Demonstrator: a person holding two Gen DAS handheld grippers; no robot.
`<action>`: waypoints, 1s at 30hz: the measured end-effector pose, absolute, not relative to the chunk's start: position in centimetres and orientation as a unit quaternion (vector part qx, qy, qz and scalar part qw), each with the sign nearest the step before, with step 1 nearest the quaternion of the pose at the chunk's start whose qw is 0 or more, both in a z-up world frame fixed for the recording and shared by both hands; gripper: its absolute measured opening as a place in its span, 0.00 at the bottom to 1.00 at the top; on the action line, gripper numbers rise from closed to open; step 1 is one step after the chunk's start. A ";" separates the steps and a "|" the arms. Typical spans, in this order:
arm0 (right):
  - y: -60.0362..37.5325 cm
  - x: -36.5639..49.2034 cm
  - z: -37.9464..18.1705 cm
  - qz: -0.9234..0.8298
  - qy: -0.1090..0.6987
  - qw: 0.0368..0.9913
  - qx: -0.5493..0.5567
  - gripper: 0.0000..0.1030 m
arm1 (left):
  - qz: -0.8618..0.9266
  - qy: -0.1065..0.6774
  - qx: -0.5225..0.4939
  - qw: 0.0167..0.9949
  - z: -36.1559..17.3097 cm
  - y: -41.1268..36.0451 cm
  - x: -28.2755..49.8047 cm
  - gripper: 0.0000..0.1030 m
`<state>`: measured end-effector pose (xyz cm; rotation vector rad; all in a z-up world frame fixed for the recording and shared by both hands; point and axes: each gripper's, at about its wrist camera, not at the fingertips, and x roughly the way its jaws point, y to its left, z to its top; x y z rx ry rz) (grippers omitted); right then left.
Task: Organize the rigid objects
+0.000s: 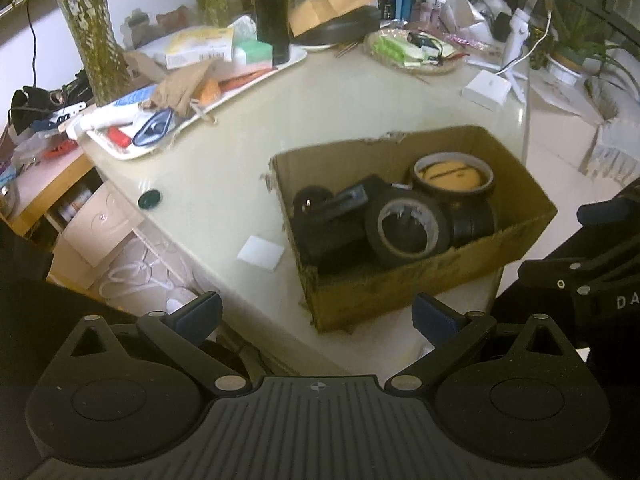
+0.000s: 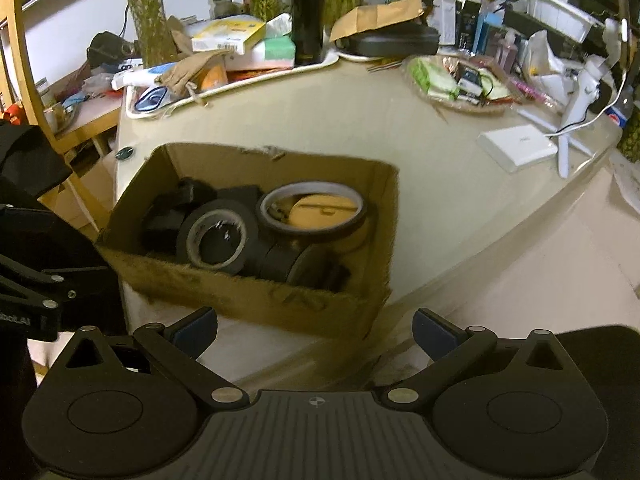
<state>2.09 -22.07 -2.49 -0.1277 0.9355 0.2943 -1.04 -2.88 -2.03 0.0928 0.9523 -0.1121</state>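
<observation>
An open cardboard box (image 1: pixel 420 288) (image 2: pixel 280 300) stands at the near edge of a cream table (image 1: pixel 240 152) (image 2: pixel 420 160). Inside lie a black tape roll (image 1: pixel 408 229) (image 2: pixel 218 238), a brown-rimmed roll (image 1: pixel 452 174) (image 2: pixel 312 210) and other black parts. My left gripper (image 1: pixel 318 318) hovers open, in front of the box and above the table edge, holding nothing. My right gripper (image 2: pixel 314 330) is open too, just short of the box's near wall, empty. Each gripper shows at the edge of the other's view.
A white tray (image 1: pixel 280 66) (image 2: pixel 320 64) of clutter, a black flask (image 1: pixel 273 12) (image 2: pixel 307 16) and glass vases line the far side. A wicker plate (image 1: pixel 416 54) (image 2: pixel 460 80), a white box (image 1: pixel 486 89) (image 2: pixel 516 146), a white card (image 1: pixel 261 253) and a dark disc (image 1: pixel 149 199) lie on the table.
</observation>
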 end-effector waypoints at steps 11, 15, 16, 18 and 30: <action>-21.7 1.0 -3.6 0.126 0.456 0.879 -0.054 1.00 | -0.056 0.466 0.025 0.883 -2.8 -3.0 -1.3 1.00; -22.2 0.9 -3.7 0.119 0.455 0.881 -0.046 1.00 | -0.057 0.459 0.032 0.886 -2.8 -3.5 -1.5 1.00; -22.3 0.8 -3.7 0.119 0.454 0.882 -0.044 1.00 | -0.057 0.457 0.032 0.887 -2.7 -3.5 -1.5 1.00; -22.4 0.8 -3.7 0.116 0.452 0.883 -0.044 1.00 | -0.056 0.452 0.031 0.890 -2.6 -3.6 -1.6 1.00; -22.4 0.4 -3.6 0.109 0.444 0.888 -0.043 1.00 | -0.051 0.448 0.023 0.892 -2.6 -3.1 -1.8 1.00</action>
